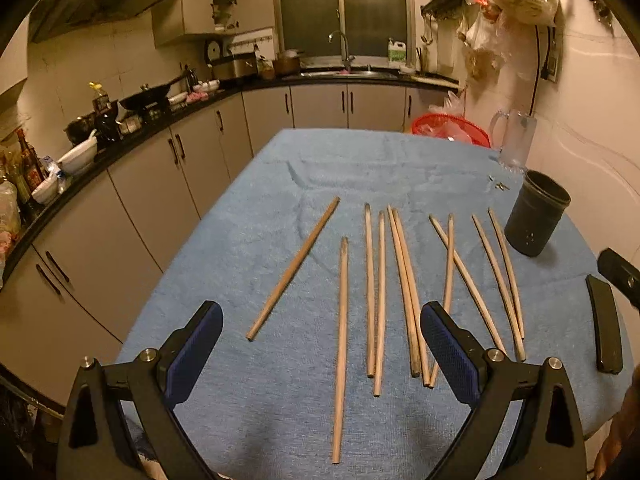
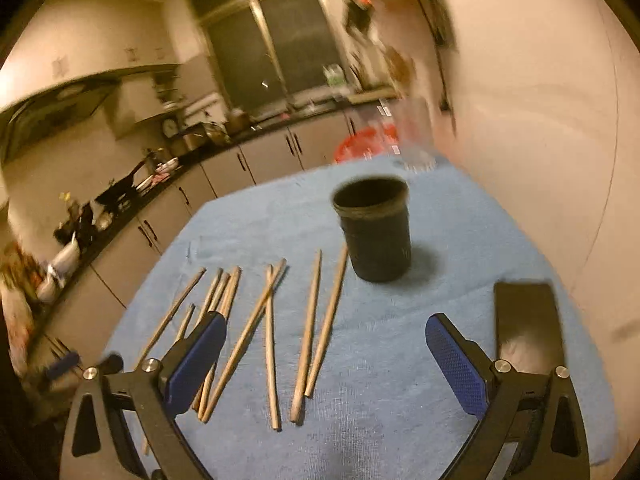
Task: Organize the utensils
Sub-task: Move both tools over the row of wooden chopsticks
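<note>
Several wooden chopsticks (image 1: 376,300) lie loose on a blue towel (image 1: 260,400), most pointing away from me. They also show in the right wrist view (image 2: 308,332). A dark cylindrical holder (image 1: 534,214) stands upright at the right of them; in the right wrist view the holder (image 2: 374,228) is just beyond the chopsticks. My left gripper (image 1: 320,344) is open and empty above the near ends of the chopsticks. My right gripper (image 2: 326,352) is open and empty, over the rightmost chopsticks. The right wrist view is motion-blurred.
A flat black object (image 2: 528,324) lies on the towel at the right, also in the left wrist view (image 1: 606,324). A glass mug (image 1: 514,140) and a red basket (image 1: 450,126) are at the far end. Kitchen counter and cabinets (image 1: 140,184) run along the left.
</note>
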